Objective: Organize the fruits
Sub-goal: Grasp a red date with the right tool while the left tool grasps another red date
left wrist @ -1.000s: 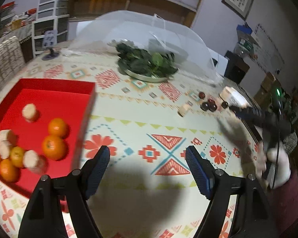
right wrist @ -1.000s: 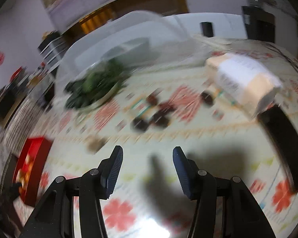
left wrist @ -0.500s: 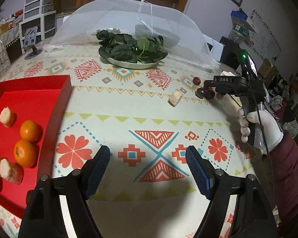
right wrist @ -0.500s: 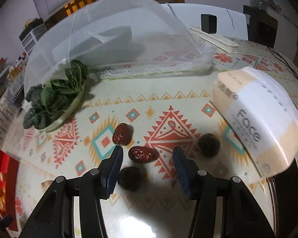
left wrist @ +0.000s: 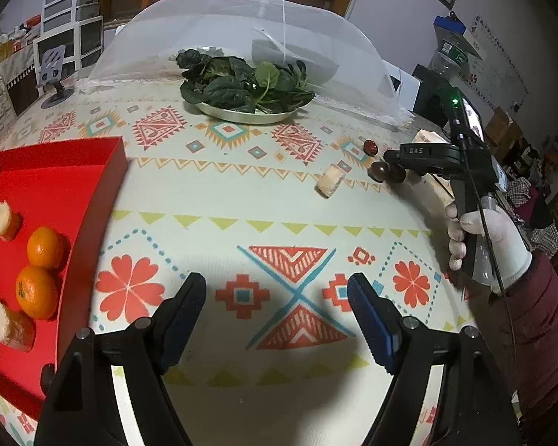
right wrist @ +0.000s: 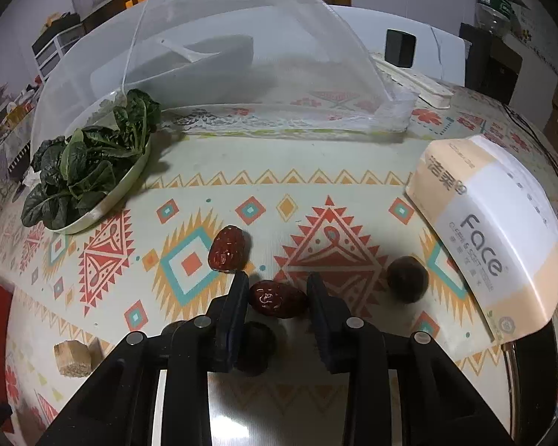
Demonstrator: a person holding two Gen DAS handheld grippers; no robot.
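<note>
A red tray (left wrist: 52, 171) at the left holds several oranges (left wrist: 36, 291) and pale fruit chunks (left wrist: 4, 220). My left gripper (left wrist: 277, 319) is open and empty above the tablecloth. My right gripper (right wrist: 277, 291) is open, low over the table, its fingers on either side of a red date (right wrist: 277, 298). A second date (right wrist: 228, 248) lies just beyond, a dark round fruit (right wrist: 406, 278) to the right, another (right wrist: 255, 345) under the left finger. A pale chunk (right wrist: 72, 357) lies at the left. In the left wrist view the right gripper (left wrist: 390, 165) is over the dates (left wrist: 378, 171).
A plate of spinach (left wrist: 247, 87) stands at the back with a mesh food cover (left wrist: 241, 41) behind it. A tissue pack (right wrist: 494, 238) lies to the right of the dates. A power strip (right wrist: 416, 83) lies beyond.
My right gripper has come down and forward, so the red date now lies between its fingers. My left gripper has swung slightly right and stays open.
</note>
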